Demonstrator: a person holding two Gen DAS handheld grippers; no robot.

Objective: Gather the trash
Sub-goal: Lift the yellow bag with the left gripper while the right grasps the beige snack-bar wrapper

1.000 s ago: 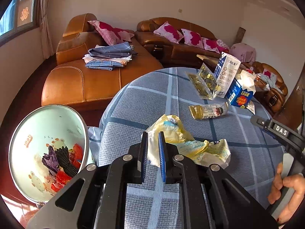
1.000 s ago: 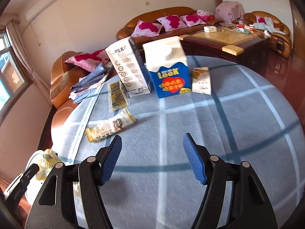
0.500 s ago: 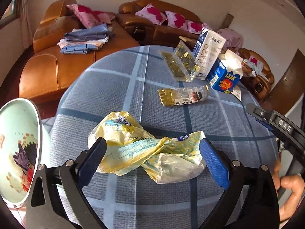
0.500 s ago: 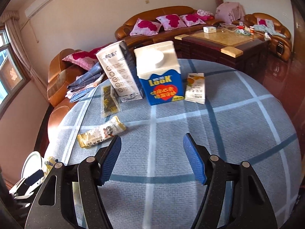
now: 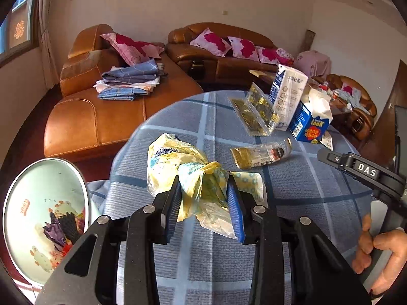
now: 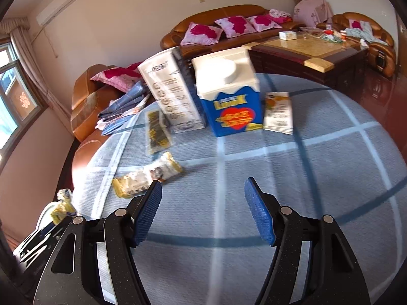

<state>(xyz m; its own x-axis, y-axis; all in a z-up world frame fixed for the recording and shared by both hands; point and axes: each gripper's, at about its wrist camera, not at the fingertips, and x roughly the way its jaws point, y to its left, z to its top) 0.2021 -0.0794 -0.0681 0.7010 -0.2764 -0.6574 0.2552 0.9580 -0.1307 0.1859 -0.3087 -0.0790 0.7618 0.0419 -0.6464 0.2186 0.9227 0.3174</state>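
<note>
- a home living room
- brown leather sofas (image 5: 218, 58) with pink floral cushions (image 5: 211, 41) along the walls
- folded laundry (image 5: 129, 82) on a chaise
- curtained window (image 6: 15, 94), wall air conditioner (image 6: 58, 3)

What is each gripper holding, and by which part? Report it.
The left gripper is closing on the crumpled yellow plastic bag, pinching its bunched middle. The right gripper is open and holds nothing.
</note>
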